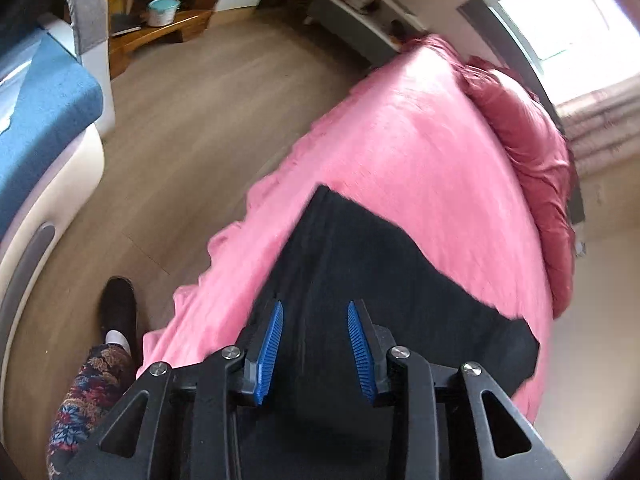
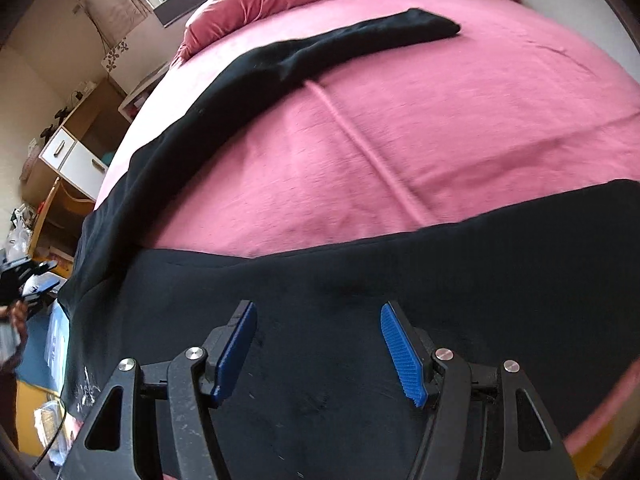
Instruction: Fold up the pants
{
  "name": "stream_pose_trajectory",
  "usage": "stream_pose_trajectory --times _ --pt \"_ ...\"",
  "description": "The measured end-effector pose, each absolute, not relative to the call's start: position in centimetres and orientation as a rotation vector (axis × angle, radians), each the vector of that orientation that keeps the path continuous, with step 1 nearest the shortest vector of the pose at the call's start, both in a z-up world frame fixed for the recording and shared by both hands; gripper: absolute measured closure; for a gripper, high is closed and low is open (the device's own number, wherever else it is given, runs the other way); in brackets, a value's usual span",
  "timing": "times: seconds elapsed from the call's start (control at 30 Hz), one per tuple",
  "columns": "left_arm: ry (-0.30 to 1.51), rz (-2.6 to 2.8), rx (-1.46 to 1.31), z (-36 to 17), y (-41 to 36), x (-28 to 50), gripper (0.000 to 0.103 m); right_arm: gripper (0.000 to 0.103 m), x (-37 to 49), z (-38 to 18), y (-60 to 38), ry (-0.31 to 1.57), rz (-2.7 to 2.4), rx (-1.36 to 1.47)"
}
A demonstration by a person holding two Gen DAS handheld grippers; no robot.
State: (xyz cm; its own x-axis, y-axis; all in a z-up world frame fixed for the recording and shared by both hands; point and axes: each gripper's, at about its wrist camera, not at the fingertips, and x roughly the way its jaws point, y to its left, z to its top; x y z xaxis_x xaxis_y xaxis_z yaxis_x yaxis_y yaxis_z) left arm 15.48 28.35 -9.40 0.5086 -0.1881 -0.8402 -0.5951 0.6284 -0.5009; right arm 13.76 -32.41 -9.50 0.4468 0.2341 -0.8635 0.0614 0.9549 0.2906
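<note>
Pink bed (image 2: 400, 140) w/ black pants (image 2: 320, 300); 2 tongs empty.

Bare pink bed (image 2: 400, 120) btwn pant legs (image 2: 360, 36)

Matt black cloth pants (image 2: 360, 320), pink woven sheet (image 2: 400, 120)

black pants (image 2: 360, 280) spread across pink bed (image 2: 440, 120).
</note>
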Motion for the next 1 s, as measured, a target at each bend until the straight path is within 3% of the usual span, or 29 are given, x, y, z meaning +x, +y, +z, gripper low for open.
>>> stream_pose_trajectory --times 0.13,0.47,0.7,1.0 --pt "1.036 0.294 -0.963 -10.9 29.8 17.7 0.055 0.038 14.6 -10.5 -31.3 1.127 0.112 0.285" --pt "1.096 0.299 -0.972 -13.2 31.3 23.3 0.057 0.032 15.6 -11.1 -29.2 1.152 0.087 0.204" --pt "1.090 0.254 -0.774 -12.0 28.6 24.6 0.092 0.021 16.1 -12.0 -26.3 1.164 0.073 0.073" --pt "0.815 -0.006 -0.609 -3.3 22.5 18.3 0.095 0.023 16.3 -11.2 -23.4 1.127 0.051 -0.034"
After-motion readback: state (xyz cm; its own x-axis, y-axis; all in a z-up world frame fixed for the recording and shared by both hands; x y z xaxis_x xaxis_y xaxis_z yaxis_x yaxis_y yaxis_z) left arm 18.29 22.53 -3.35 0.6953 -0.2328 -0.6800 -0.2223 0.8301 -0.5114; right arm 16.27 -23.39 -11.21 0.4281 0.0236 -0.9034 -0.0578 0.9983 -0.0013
